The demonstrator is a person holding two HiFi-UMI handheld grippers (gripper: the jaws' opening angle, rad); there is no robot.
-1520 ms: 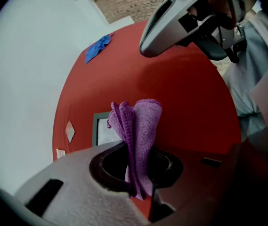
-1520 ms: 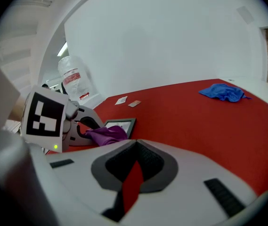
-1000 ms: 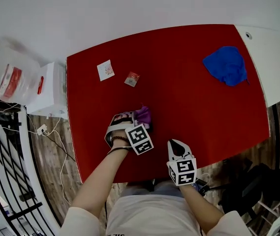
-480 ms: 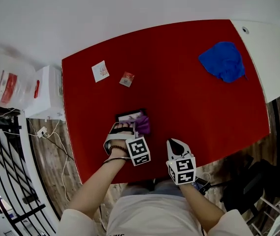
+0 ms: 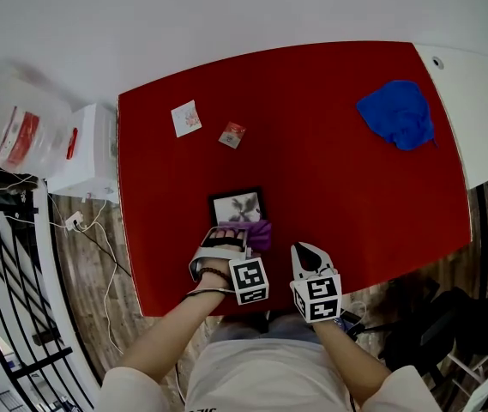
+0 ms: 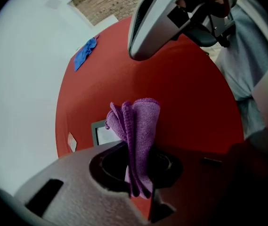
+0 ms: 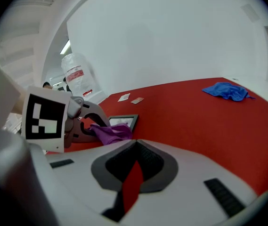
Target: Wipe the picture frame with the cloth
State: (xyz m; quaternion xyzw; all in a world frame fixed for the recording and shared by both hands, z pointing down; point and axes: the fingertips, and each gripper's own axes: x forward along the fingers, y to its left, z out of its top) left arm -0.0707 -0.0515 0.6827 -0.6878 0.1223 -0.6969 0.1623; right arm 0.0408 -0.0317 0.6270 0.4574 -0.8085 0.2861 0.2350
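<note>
**A:** The left gripper (image 6: 136,173) is clamping its fingers on the folded purple cloth (image 6: 138,126), and a fat wad is sticking out past the tips.

**B:** And the right gripper (image 7: 133,173)?

**A:** Its fingers are sitting together, gripping nothing, and it's hovering just beside the left one at the front of the red table (image 5: 355,187).

**B:** Where's the picture frame (image 5: 237,206) lying?

**A:** It's lying flat just ahead of the left gripper, and the cloth is touching its near edge.

**B:** So I'm reading this as a wiping stroke at the near edge. What's it calling for?

**A:** I'm thinking light, even pressure, with the wad dragging flat across the glass. The frame is lying loose and nothing is pinning it, so it's looking likely to skate. The right gripper could be steadying a corner.

**B:** Is anything getting in the way?

**A:** No, the blue cloth (image 5: 395,112) is lying well apart at the far right, and two small packets (image 5: 185,119) are sitting beyond the frame
</note>
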